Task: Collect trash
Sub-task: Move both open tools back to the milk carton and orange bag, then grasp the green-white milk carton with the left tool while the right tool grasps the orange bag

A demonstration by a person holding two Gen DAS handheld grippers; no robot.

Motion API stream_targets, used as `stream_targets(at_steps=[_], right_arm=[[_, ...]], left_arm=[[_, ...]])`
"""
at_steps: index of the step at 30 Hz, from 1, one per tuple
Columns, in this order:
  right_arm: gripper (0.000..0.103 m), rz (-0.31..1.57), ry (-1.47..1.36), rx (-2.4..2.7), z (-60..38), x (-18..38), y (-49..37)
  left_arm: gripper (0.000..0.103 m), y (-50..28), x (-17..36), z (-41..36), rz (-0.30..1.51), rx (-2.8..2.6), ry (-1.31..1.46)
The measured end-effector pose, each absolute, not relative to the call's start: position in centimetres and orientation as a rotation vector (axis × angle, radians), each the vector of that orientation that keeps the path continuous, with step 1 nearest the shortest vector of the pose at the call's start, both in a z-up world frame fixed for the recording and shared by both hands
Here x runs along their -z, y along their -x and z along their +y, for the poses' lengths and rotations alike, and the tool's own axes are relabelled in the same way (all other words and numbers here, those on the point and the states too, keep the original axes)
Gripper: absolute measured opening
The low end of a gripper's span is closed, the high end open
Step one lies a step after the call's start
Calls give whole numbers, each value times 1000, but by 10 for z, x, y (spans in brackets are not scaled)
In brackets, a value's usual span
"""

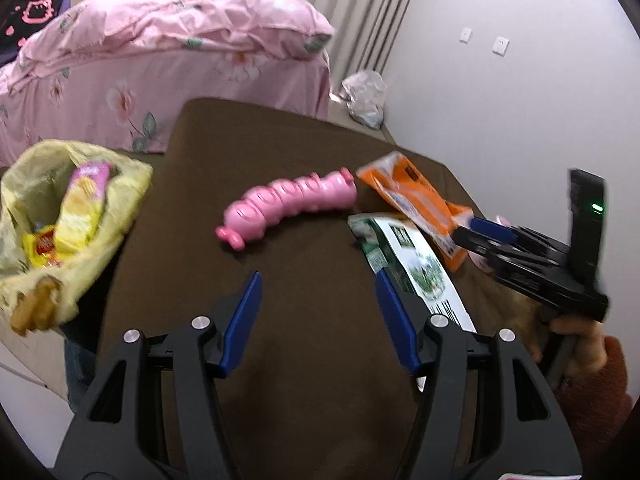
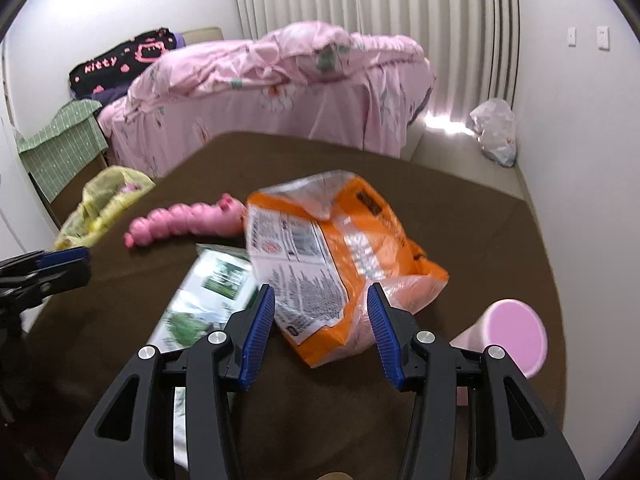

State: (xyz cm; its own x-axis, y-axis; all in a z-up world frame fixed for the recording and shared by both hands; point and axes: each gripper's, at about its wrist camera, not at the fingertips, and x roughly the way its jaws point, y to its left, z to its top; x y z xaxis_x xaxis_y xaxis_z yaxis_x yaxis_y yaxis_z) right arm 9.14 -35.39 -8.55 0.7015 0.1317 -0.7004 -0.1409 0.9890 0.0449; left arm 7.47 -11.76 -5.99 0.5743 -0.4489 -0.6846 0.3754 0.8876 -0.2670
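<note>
**A:** ok so what's closest? I see the left gripper [image 1: 318, 280] over bare brown table [image 1: 312, 360], jaws apart, nothing in them.

**B:** yep. Right gripper [image 2: 320, 294] same deal, jaws apart with nothing gripped, and the near edge of the orange snack bag [image 2: 344, 248] sits right in front of the gap. Can't say the pads touch it.

**A:** the green-and-white wrapper [image 1: 416, 268] lies flat just beside the left gripper's right finger, partly under the orange bag.

**B:** and a pink-topped cup [image 2: 512, 324] on its side by the right gripper, near the table's right edge.

**A:** further out there's the pink caterpillar toy [image 1: 288, 208] mid-table, close to the orange bag's far corner.

**B:** trash bag is the yellow bag [image 1: 60, 216] at the left edge of the table, mouth open, chip packets already inside.

**A:** behind it all: bed with the pink floral quilt [image 2: 280, 76], striped curtain [image 2: 380, 0], and a crumpled white plastic bag [image 2: 494, 130] on the floor by the wall.
</note>
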Motion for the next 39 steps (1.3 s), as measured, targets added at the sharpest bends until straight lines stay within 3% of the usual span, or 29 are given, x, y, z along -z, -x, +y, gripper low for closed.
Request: stream_targets(at_steps=[5, 16, 20, 21, 23, 33, 39], right_arm=[[46, 832, -114, -225, -352, 101, -96], [46, 898, -89, -321, -321, 96, -42], [46, 775, 7, -228, -320, 72, -14], [46, 717, 21, -195, -322, 64, -7], [63, 661, -9, -180, -330, 55, -4], [63, 713, -198, -6, -380, 79, -26], [63, 687, -127, -21, -377, 72, -31]], left_arm=[[56, -65, 65, -129, 834, 510, 56], [56, -67, 66, -113, 835, 493, 112], [56, -65, 67, -112, 838, 502, 117], [56, -64, 67, -113, 837, 504, 116], [56, -63, 67, -115, 837, 508, 112], [58, -57, 64, -131, 828, 534, 54], [59, -57, 64, -144, 839, 545, 21]])
